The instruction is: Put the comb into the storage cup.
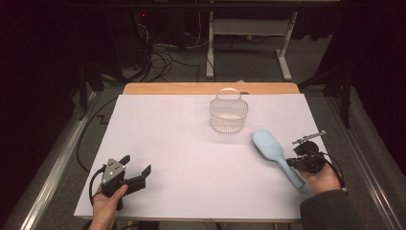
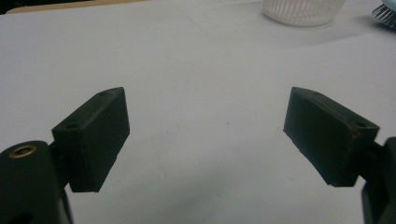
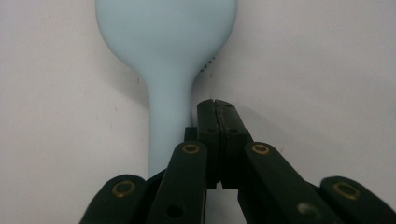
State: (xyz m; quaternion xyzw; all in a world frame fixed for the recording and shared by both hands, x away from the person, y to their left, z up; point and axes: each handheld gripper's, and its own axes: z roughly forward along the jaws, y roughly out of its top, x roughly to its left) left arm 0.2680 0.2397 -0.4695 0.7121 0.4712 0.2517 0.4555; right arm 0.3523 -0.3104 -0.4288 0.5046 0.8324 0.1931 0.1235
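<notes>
Item: pale blue hairbrush, bristles down, lying aslant near the right edge of the white table, its handle beside the right gripper, whose jaws are pressed together on nothing, just beside the handle. Nearby: white slatted basket with a handle, upright toward the far edge, well apart from the brush, nothing between them. Left gripper near the front left corner, jaws spread wide over bare surface; no readable writing on any item.

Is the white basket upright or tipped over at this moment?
Upright. In the high view the white basket stands on its base on the table, mouth facing up and handle arched over the top.
</notes>
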